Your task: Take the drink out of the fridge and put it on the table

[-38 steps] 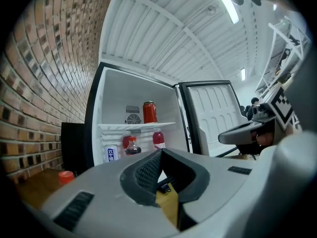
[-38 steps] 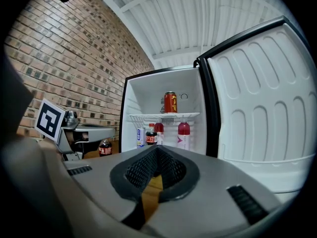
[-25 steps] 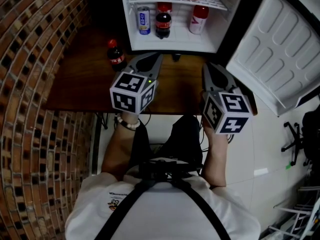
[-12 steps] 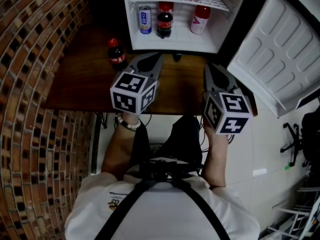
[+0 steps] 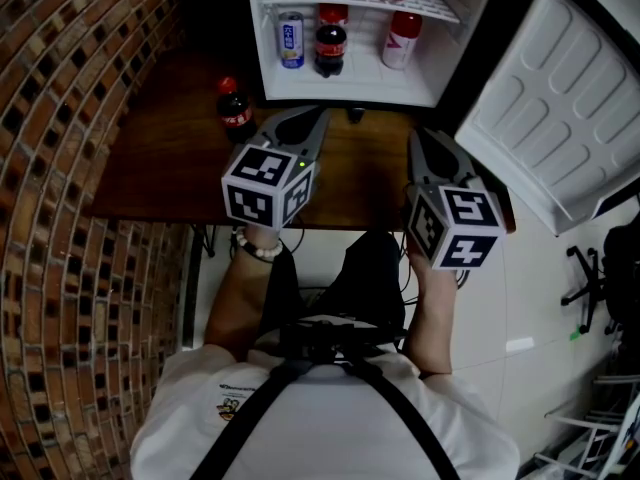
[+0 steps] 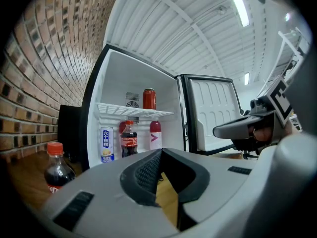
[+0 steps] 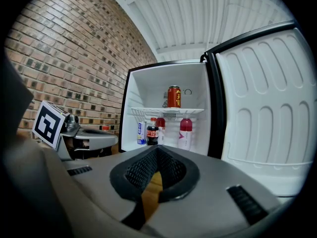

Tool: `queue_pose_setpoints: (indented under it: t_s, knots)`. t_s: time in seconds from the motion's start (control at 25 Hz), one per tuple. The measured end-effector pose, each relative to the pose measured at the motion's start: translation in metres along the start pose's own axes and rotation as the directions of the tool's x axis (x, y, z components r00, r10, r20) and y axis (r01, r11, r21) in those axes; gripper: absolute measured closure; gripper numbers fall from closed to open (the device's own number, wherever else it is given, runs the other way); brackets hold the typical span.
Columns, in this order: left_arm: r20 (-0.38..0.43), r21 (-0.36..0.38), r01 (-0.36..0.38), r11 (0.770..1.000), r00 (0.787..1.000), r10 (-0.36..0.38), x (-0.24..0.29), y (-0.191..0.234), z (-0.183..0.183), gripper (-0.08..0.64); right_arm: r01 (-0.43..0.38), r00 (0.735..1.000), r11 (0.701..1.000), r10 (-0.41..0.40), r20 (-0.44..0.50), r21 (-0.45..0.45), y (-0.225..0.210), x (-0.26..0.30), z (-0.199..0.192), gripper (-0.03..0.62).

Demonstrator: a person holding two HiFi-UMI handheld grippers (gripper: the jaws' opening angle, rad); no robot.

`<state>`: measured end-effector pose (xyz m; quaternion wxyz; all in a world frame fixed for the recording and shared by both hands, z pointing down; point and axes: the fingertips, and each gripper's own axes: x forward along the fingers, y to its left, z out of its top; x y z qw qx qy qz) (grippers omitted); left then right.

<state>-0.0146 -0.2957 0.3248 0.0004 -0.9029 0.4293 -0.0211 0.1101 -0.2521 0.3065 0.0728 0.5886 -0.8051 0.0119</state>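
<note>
My left gripper [image 6: 159, 153] is clenched, its jaws meeting at the tips with nothing between them; through the slit beneath I see only the wooden table [image 5: 160, 168]. My right gripper [image 7: 156, 150] is closed the same way and empty. Both hang over the table's front edge, apart from each other, pointing at the open fridge [image 5: 350, 88], touching nothing. One cola bottle [image 5: 236, 111] stands upright on the table, left of the fridge and near the left gripper. A second cola bottle [image 5: 330, 48] stands on the fridge floor between a blue-and-white can [image 5: 291, 40] and a pink bottle [image 5: 401, 38]. A red can [image 7: 174, 96] sits on the wire shelf [image 7: 166, 111] above. A red item [image 5: 333, 13] behind the second cola bottle is mostly hidden. The head view cuts off the fridge's top, and the blue-and-white can's print is too small to read.
</note>
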Motion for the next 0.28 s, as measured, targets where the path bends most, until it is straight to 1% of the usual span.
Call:
queue_pose_setpoints:
  t_s: [0.28]
  knots:
    - [0.008, 0.002, 0.003, 1.0, 1.0, -0.003, 0.0018, -0.0007, 0.0027, 0.563, 0.004, 1.0, 1.0, -0.004, 0.008, 0.0, -0.0035, -0.0006, 0.0019, 0.603]
